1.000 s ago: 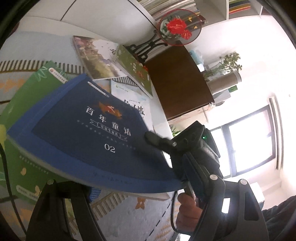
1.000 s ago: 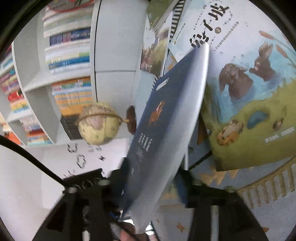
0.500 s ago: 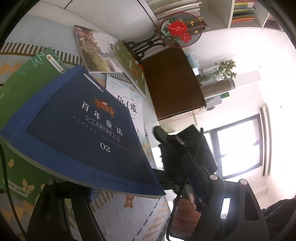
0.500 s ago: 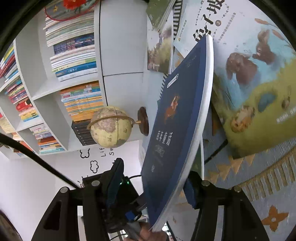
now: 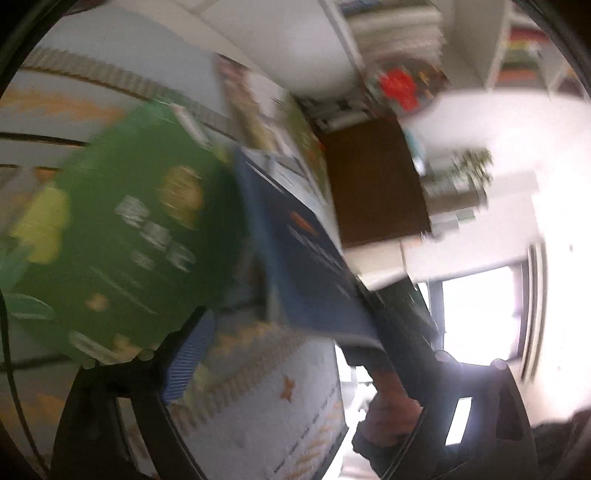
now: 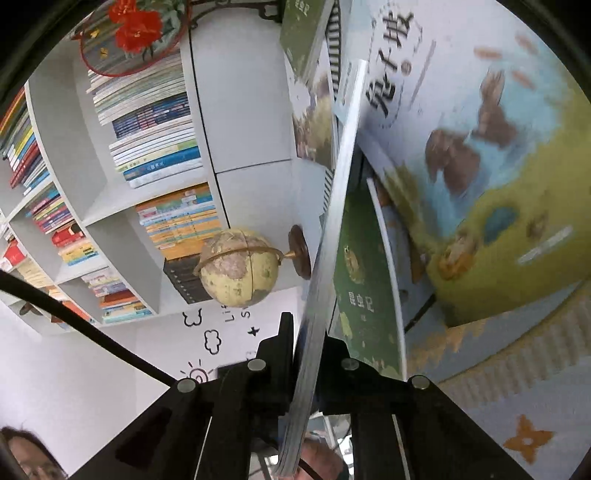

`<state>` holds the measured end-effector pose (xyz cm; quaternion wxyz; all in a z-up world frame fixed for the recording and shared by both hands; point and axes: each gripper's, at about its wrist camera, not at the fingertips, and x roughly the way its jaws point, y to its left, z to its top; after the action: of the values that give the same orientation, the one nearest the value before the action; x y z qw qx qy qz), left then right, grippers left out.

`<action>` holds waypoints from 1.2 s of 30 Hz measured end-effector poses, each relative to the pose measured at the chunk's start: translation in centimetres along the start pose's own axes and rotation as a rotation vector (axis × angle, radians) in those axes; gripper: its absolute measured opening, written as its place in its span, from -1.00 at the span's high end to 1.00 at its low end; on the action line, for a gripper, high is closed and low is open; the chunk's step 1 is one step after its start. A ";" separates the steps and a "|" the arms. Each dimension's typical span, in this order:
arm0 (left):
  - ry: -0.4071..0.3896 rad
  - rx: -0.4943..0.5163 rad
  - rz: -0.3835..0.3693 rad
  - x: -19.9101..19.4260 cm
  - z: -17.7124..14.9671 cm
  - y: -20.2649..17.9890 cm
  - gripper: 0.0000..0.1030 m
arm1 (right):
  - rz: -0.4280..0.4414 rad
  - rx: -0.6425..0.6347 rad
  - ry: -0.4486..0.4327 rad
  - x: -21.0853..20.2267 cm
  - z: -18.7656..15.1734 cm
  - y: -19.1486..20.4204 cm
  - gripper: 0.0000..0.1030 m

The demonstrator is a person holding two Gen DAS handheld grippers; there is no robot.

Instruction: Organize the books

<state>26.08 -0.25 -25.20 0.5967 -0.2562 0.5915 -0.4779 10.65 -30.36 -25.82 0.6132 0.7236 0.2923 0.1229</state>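
Since the earlier frames our right gripper (image 6: 308, 369) has clamped onto the blue book (image 5: 314, 266), which half a second ago stood loosely between wider fingers, and the book has left our left gripper (image 5: 306, 369).

Our left wrist view is smeared by motion. It shows the left fingers opening with nothing between them: the ribbed blue pad on the left finger (image 5: 188, 354) faces bare mat. On the left of that view lies a green book (image 5: 122, 236), flat and glossy, with pale lettering. To its right the blue book rises at a slant, its dark cover facing us, gripped at its near corner by the right gripper (image 5: 402, 325), below which the person's hand (image 5: 391, 417) shows. Further right stand a dark brown cabinet (image 5: 373, 184), a potted plant (image 5: 465, 177) and a bright window (image 5: 484, 314); only this view shows them.

Our right wrist view is sharp and sees the blue book (image 6: 332, 221) edge-on, as a thin pale band of page edges running from between the black fingers up toward the top, so its cover is hidden here. On the left, white shelves (image 6: 66, 155) hold stacked books, a round fan with red flowers (image 6: 136, 33) sits above, and a yellowish globe (image 6: 240, 273) on a wooden base stands nearer the middle. Right of the held book the green book (image 6: 362, 280) lies flat, and beyond it a large picture book with rabbits (image 6: 480, 147), all on a pale woven mat (image 6: 517, 406) with orange patterns.
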 end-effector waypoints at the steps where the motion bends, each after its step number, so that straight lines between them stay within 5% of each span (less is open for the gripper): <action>1: 0.010 -0.005 0.026 0.3 0.4 0.3 -0.75 | -0.008 -0.006 0.016 -0.4 0.1 0.0 0.83; 4: 0.052 0.055 0.088 2.3 1.3 -0.3 -0.70 | -0.058 -0.016 0.048 -0.8 0.3 -0.2 0.83; 6: 0.094 0.142 0.113 3.9 1.0 -1.7 -0.39 | -0.068 0.000 0.064 -0.8 0.3 -0.6 0.82; 9: 0.157 0.257 0.158 6.3 0.1 -4.0 -0.22 | -0.108 -0.012 0.080 -0.7 0.2 -0.7 0.82; 13: 0.118 0.452 0.232 7.0 -2.0 -7.2 -0.21 | -0.311 -0.182 0.081 -0.6 -0.2 1.1 0.77; 17: 0.088 0.743 0.448 8.2 -5.6 -10.3 -0.20 | -0.492 -0.429 0.103 0.2 -1.9 4.0 0.74; 21: 0.095 0.752 0.490 8.1 -7.6 -10.1 -0.20 | -0.646 -0.658 0.137 0.9 -4.6 5.2 0.74; 28: 0.045 0.742 0.566 5.8 -12.5 -11.0 -0.20 | -0.723 -0.939 0.230 0.5 -10.7 5.5 0.68; 36: -0.138 0.638 0.668 0.9 -18.1 -13.4 -0.20 | -0.642 -1.105 0.332 -0.9 -16.7 6.9 0.65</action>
<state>5.09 -1.86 -16.99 0.8049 0.1133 0.4241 -0.3994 2.87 -17.81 -15.37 0.8473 0.1506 0.4781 0.1756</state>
